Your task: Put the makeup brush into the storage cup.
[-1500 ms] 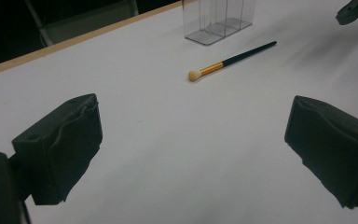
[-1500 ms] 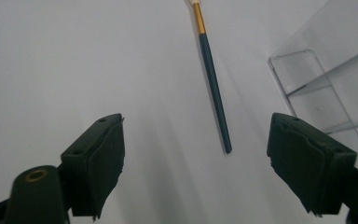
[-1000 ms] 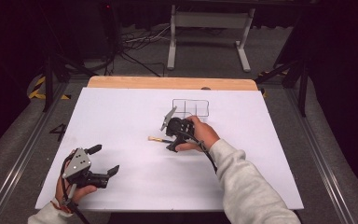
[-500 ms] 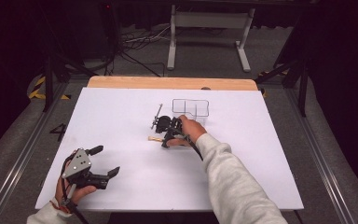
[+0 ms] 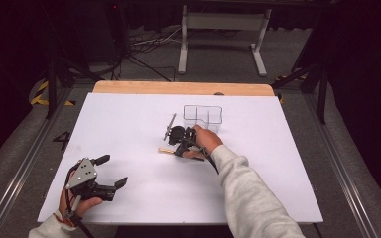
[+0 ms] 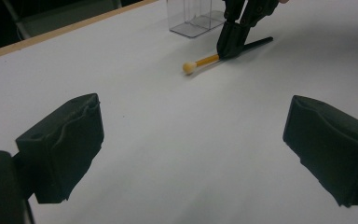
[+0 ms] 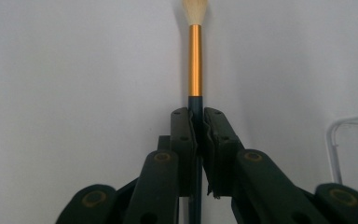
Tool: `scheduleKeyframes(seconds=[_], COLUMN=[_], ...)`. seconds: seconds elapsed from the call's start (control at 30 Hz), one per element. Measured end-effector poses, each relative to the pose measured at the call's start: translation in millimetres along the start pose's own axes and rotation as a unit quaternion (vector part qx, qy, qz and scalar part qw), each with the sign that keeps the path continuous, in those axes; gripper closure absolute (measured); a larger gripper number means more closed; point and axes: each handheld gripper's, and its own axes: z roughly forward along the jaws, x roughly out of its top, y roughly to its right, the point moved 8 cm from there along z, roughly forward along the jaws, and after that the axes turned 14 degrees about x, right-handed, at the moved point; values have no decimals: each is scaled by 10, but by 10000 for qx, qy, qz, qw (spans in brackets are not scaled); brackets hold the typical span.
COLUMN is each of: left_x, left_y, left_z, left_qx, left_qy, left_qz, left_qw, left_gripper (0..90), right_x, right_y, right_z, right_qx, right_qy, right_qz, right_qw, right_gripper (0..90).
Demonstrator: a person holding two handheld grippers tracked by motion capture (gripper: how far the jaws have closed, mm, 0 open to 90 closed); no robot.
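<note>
A thin brush (image 5: 166, 150) with a pale tip, gold ferrule and dark handle lies on the white table (image 5: 129, 119) near its middle. My right gripper (image 5: 181, 145) is shut on the dark handle just behind the ferrule; in the right gripper view the jaws (image 7: 199, 116) pinch the brush (image 7: 195, 51), which points straight ahead. In the left gripper view the brush (image 6: 205, 60) and the right gripper (image 6: 233, 39) sit far off. My left gripper (image 5: 111, 170) rests at the front left, open with nothing between its fingers (image 6: 65, 140).
A clear divided container (image 5: 202, 115) stands just behind the right hand, also seen as the container (image 6: 193, 16) and its rim (image 7: 349, 140). A wooden strip (image 5: 178, 88) borders the table's far edge. Cables and a stand lie on the floor beyond.
My right hand has shifted a little to the left and turned over the brush. The brush stays in the same spot. My left gripper has not moved.
</note>
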Motion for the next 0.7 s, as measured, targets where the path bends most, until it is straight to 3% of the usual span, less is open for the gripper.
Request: scheduleKeyframes(seconds=[0.23, 0.33, 0.37, 0.4, 0.7], left_x=[0, 4, 5, 8, 23], left_y=[-2, -1, 0, 11, -16], left_z=[1, -2, -3, -7, -20], left_qx=[0, -9, -15, -55, 45], left_qy=[-2, 13, 19, 39, 100], left_qz=[-34, -35, -37, -46, -81], left_qw=[10000, 10000, 10000, 10000, 9999], left_gripper=[58, 58, 58, 58, 59], right_x=[-35, -24, -24, -13, -45], right_y=[-39, -58, -58, -70, -161], right_z=[-210, -331, -331, -387, -469], right_qx=[-155, -213, -213, -303, -333], right_qy=[700, 1128, 1128, 1306, 1748], right_qz=[84, 82, 82, 72, 7], right_qw=[9974, 9934, 9934, 9909, 9840], right_gripper=[838, 838, 838, 838, 838])
